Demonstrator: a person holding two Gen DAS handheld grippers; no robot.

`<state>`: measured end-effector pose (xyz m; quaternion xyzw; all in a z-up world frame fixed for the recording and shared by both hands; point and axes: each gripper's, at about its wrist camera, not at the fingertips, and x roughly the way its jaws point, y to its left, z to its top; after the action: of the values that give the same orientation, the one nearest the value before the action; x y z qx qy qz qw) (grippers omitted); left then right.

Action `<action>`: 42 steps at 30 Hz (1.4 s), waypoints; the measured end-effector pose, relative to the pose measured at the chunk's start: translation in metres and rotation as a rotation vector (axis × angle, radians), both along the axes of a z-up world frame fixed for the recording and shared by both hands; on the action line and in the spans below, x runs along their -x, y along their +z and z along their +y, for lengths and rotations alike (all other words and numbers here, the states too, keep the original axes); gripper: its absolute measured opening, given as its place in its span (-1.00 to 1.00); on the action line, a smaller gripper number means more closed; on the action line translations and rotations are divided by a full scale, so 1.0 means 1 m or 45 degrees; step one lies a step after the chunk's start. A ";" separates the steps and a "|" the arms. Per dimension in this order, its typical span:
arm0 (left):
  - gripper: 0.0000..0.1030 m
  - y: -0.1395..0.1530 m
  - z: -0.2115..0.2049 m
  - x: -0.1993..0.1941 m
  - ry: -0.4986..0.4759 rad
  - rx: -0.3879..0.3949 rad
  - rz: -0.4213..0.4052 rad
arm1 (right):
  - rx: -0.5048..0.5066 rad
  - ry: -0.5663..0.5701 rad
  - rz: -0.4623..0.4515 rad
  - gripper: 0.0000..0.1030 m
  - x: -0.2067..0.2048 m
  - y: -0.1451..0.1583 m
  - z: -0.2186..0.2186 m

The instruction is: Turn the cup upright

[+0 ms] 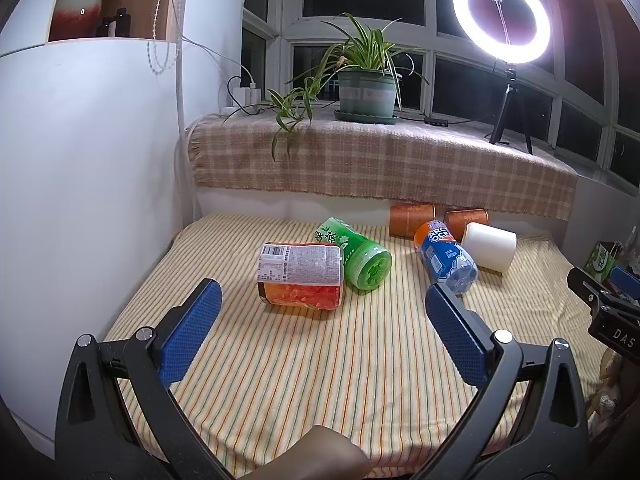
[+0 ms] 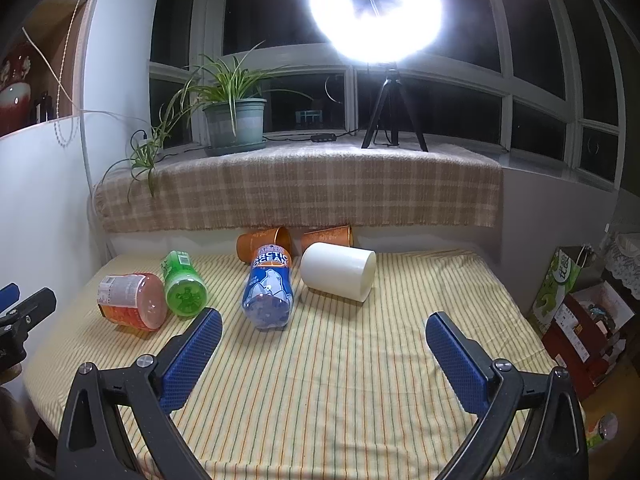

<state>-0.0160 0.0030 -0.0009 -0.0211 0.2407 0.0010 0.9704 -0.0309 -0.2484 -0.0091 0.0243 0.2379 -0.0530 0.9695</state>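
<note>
A white cup (image 2: 338,271) lies on its side on the striped table, mouth to the right; it also shows in the left wrist view (image 1: 489,246). Two orange cups (image 2: 262,242) (image 2: 328,236) lie on their sides behind it by the wall, also seen in the left wrist view (image 1: 412,220) (image 1: 467,220). My left gripper (image 1: 322,316) is open and empty, just in front of the orange bottle. My right gripper (image 2: 324,344) is open and empty, in front of the white cup and apart from it.
An orange bottle (image 1: 302,276), a green bottle (image 1: 356,254) and a blue Arctic Ocean bottle (image 2: 269,290) lie on the striped cloth (image 2: 340,380). A plaid-covered sill (image 2: 300,188) holds a potted plant (image 2: 236,120) and a ring light (image 2: 376,12). Boxes (image 2: 580,320) stand at right.
</note>
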 end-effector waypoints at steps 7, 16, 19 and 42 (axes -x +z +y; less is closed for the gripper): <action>1.00 0.003 0.002 0.006 -0.005 0.006 -0.015 | 0.020 -0.006 -0.009 0.99 0.005 0.003 0.003; 1.00 0.011 0.000 0.008 -0.028 -0.001 -0.037 | 0.034 -0.016 -0.030 0.99 0.009 0.006 0.004; 1.00 0.012 0.000 0.006 -0.025 0.000 -0.037 | 0.036 -0.012 -0.030 0.99 0.009 0.006 0.005; 1.00 0.012 0.004 0.004 -0.029 -0.007 -0.029 | 0.019 0.031 -0.010 0.99 -0.002 0.004 0.007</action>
<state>-0.0196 0.0068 0.0111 -0.0157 0.2299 -0.0097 0.9730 -0.0285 -0.2413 -0.0047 0.0143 0.2339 -0.0428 0.9712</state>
